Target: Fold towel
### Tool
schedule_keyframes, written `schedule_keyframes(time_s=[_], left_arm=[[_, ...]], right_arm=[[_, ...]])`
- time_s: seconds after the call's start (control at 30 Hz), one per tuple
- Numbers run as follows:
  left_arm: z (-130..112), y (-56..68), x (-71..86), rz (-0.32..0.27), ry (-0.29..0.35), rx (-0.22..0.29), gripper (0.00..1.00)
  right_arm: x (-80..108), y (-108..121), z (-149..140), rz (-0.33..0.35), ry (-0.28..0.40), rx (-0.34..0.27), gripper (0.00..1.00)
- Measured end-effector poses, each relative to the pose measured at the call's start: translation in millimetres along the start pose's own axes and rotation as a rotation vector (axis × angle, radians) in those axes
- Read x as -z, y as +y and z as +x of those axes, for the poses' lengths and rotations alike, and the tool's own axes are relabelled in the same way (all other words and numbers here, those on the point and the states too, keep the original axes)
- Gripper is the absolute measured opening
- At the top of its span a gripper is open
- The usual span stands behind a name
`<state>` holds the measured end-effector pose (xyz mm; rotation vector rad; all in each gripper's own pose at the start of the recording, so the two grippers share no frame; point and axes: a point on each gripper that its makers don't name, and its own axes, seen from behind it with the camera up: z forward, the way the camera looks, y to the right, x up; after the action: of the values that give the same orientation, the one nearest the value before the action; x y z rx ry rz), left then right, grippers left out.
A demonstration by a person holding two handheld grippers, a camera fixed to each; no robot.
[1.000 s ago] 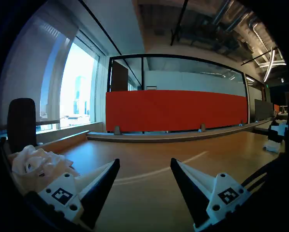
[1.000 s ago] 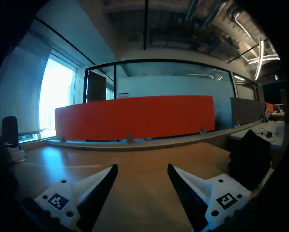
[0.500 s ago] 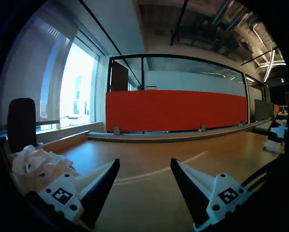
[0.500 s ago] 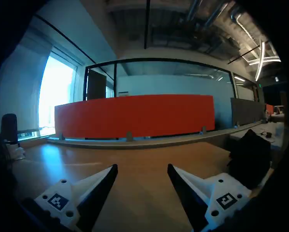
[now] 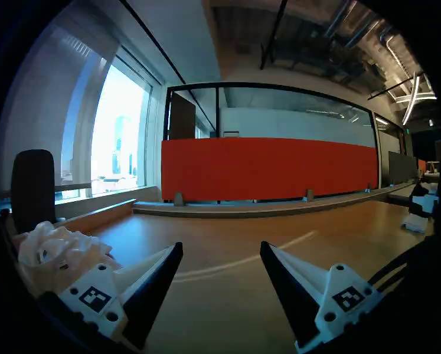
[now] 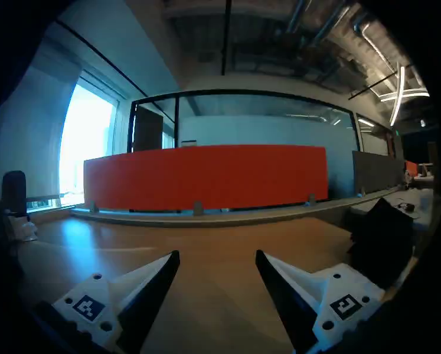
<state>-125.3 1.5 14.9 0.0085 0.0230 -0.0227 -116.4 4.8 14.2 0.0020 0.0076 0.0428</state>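
A crumpled pale towel (image 5: pixel 55 245) lies in a heap on the wooden table at the far left of the left gripper view, just beside the left finger. My left gripper (image 5: pixel 220 265) stands open low over the table with nothing between its fingers. In the right gripper view a small pale bundle (image 6: pixel 24 231) sits far off at the left edge; it may be the same towel. My right gripper (image 6: pixel 216 271) is open too, low over bare wood, holding nothing.
The wooden table (image 5: pixel 232 236) runs back to an orange divider panel (image 5: pixel 267 168). A dark chair back (image 5: pixel 32 186) stands at the left by the window. A black bag (image 6: pixel 382 245) sits at the right. Another gripper (image 5: pixel 421 209) shows at the far right.
The right gripper view has shifted up very slightly. The left gripper and the towel have held still.
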Motion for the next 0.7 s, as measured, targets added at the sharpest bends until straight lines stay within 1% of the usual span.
schedule_keyframes(time_s=[0.5, 0.7], left_arm=[[-0.2, 0.4, -0.3, 0.000, 0.000, 0.000, 0.98], [-0.1, 0.3, -0.2, 0.000, 0.000, 0.000, 0.98]], right_arm=[[1.2, -7.2, -3.2, 0.012, 0.003, 0.031, 1.00], [1.8, -7.8, -1.0, 0.011, 0.002, 0.034, 1.00]])
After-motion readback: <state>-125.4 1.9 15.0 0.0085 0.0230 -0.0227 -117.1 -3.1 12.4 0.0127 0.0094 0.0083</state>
